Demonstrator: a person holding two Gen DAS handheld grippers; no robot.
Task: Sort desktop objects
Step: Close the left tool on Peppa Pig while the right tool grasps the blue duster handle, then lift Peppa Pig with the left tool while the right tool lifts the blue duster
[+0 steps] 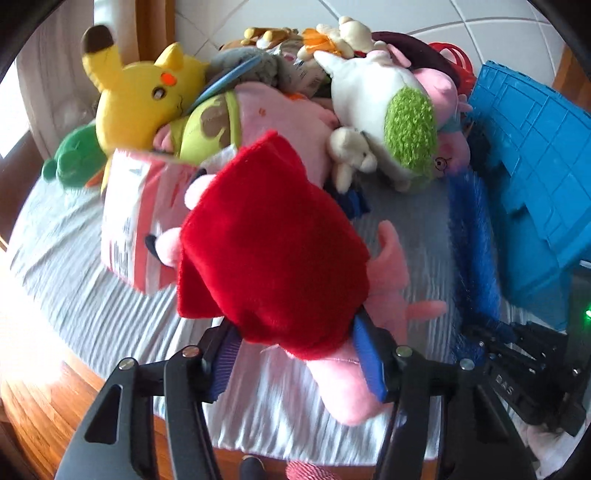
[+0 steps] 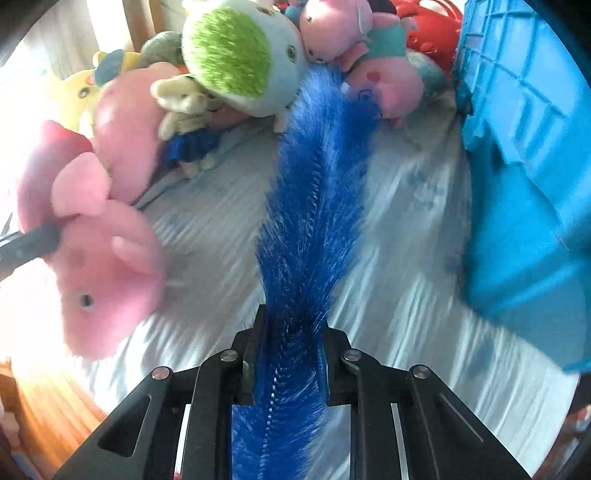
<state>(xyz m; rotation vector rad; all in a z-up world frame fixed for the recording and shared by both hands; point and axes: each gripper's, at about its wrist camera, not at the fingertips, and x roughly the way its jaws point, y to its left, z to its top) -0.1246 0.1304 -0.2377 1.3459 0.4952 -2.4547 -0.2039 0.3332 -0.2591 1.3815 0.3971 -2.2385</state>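
Two sets of tongs were at work over a table covered with a pale striped cloth (image 1: 74,266). We saw one container, a blue plastic crate (image 1: 535,155), at the table's right edge; its ribbed wall faced us and we could not tell what it held. A red basket (image 2: 432,33) sat behind it at the far right corner, contents hidden.

Our left tongs (image 1: 295,354) were closed on a pink plush pig in a red dress (image 1: 273,240), the blue pads pressing the dress hem on either side. Its long axis ran away from the tongs toward the far-edge toy pile, the pink head nearest the tongs and hanging toward the near edge.

Our right tongs (image 2: 291,354) stood narrow, clamped on a blue feathery strip (image 2: 314,206). It ran straight out from the jaws toward the far edge, its tip reaching a green-and-white plush (image 2: 240,59), with more of it trailing behind the jaws.

A yellow plush (image 1: 136,92) lay at the far left corner.
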